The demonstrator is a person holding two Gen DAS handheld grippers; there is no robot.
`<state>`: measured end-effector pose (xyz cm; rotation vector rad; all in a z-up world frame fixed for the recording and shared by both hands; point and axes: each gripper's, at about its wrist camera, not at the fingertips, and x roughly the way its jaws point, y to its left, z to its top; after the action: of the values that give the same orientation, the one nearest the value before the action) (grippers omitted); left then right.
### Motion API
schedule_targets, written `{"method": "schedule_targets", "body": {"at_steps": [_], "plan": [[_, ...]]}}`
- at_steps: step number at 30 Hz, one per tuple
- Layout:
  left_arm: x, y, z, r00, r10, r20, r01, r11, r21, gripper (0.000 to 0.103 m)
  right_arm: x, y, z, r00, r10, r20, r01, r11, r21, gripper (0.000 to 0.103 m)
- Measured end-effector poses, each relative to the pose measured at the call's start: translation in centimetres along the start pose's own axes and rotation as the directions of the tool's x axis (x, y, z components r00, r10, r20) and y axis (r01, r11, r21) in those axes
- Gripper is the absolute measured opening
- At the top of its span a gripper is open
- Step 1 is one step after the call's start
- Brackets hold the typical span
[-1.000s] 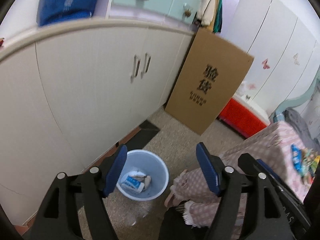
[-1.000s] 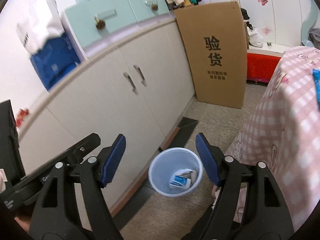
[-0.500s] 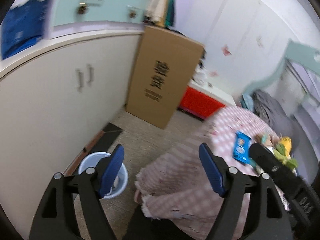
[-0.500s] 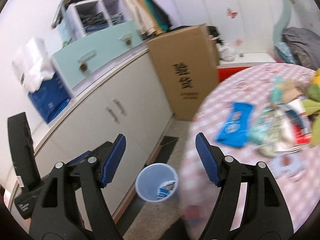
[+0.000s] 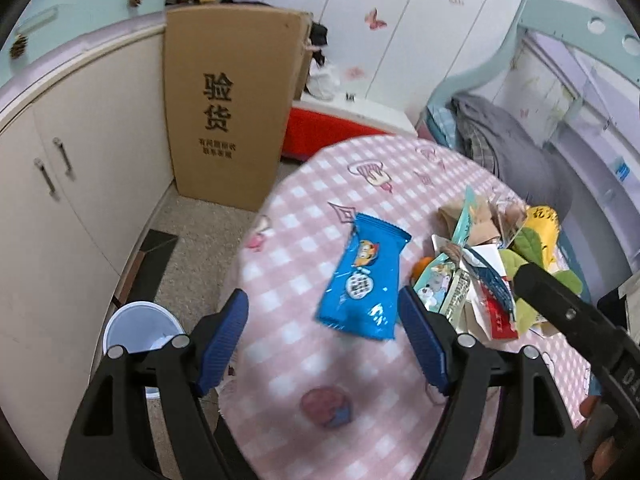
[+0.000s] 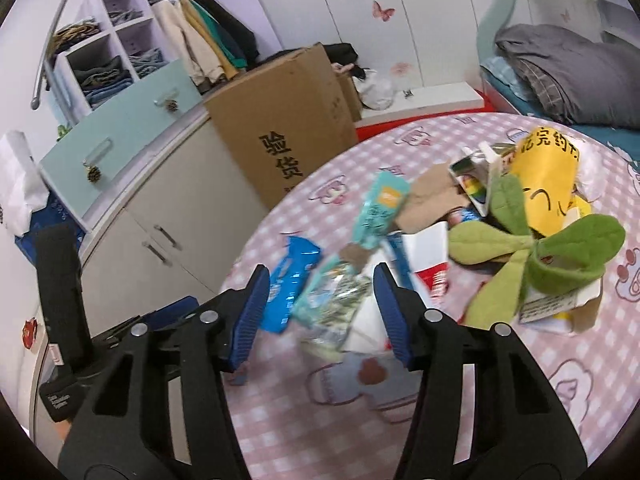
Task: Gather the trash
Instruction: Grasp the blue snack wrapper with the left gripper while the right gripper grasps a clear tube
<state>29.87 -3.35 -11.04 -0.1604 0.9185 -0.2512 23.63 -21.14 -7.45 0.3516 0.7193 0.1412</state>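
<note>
A blue snack wrapper (image 5: 366, 280) lies flat on the pink checked tablecloth (image 5: 304, 360); it also shows in the right wrist view (image 6: 290, 284). To its right is a pile of trash (image 5: 476, 272): teal packets, brown paper, a red-and-white carton. My left gripper (image 5: 324, 344) is open and empty, hovering above the table just in front of the blue wrapper. My right gripper (image 6: 318, 316) is open and empty above a teal foil packet (image 6: 334, 300) at the pile's near edge. A light blue bin (image 5: 136, 332) stands on the floor left of the table.
A green and yellow plush toy (image 6: 536, 216) lies on the pile's right side. A tall cardboard box (image 5: 228, 108) leans on the white cabinets (image 5: 72, 184). A red box (image 5: 324, 132) and a bed with grey bedding (image 5: 516, 148) are behind the table.
Both grippers swung right, away from the bin on the floor and over the table; the wrappers now lie in front of the open jaws.
</note>
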Motion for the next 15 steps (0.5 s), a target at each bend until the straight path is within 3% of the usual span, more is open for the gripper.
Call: {"method": "schedule_targets", "body": {"at_steps": [6, 13, 15], "plan": [[3.9, -1.6, 1.2, 0.995, 0.07, -0.065, -0.067, 0.997, 0.047, 0.075, 1.5, -0.6, 0.9, 0.999, -0.01, -0.036, 0.009, 1.0, -0.013, 0.053], [5.8, -3.7, 2.1, 0.99, 0.129, -0.065, -0.117, 0.98, 0.16, 0.077, 3.7, -1.0, 2.1, 0.996, -0.017, -0.089, 0.018, 1.0, 0.004, 0.039], [6.0, -3.8, 2.2, 0.989, 0.138, -0.048, -0.128, 0.976, 0.176, 0.071, 4.3, -1.0, 2.3, 0.994, -0.018, -0.109, 0.018, 1.0, 0.002, 0.038]]}}
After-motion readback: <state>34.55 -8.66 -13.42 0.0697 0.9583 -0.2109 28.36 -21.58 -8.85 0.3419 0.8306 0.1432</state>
